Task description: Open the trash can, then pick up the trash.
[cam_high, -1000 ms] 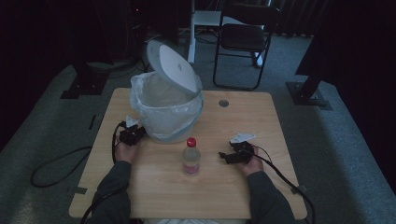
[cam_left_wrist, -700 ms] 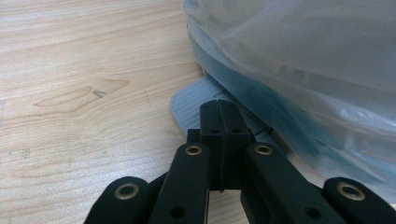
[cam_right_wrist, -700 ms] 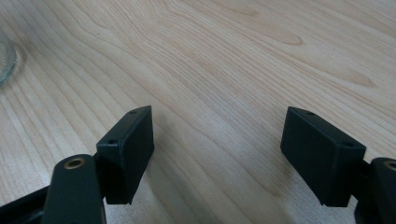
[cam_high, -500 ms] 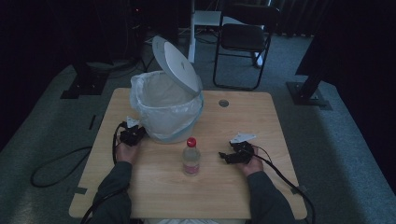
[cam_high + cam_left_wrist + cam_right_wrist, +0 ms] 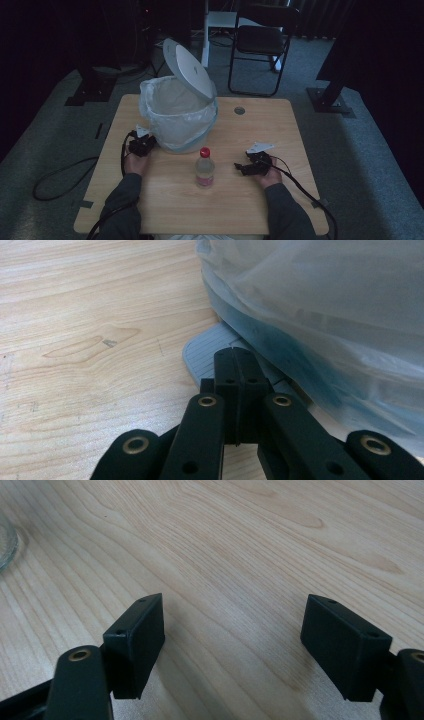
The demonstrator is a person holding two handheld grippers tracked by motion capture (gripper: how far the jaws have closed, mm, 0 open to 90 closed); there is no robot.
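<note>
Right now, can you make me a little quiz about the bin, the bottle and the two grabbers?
1. True or false: the bin's lid stands open.
2. What colour is the bottle cap?
3. Which gripper has its jaws wide apart: A) left gripper B) right gripper?

Key
1. True; the lid tilts up above the bin.
2. Red.
3. B; the left gripper is shut, on the grey pedal.
</note>
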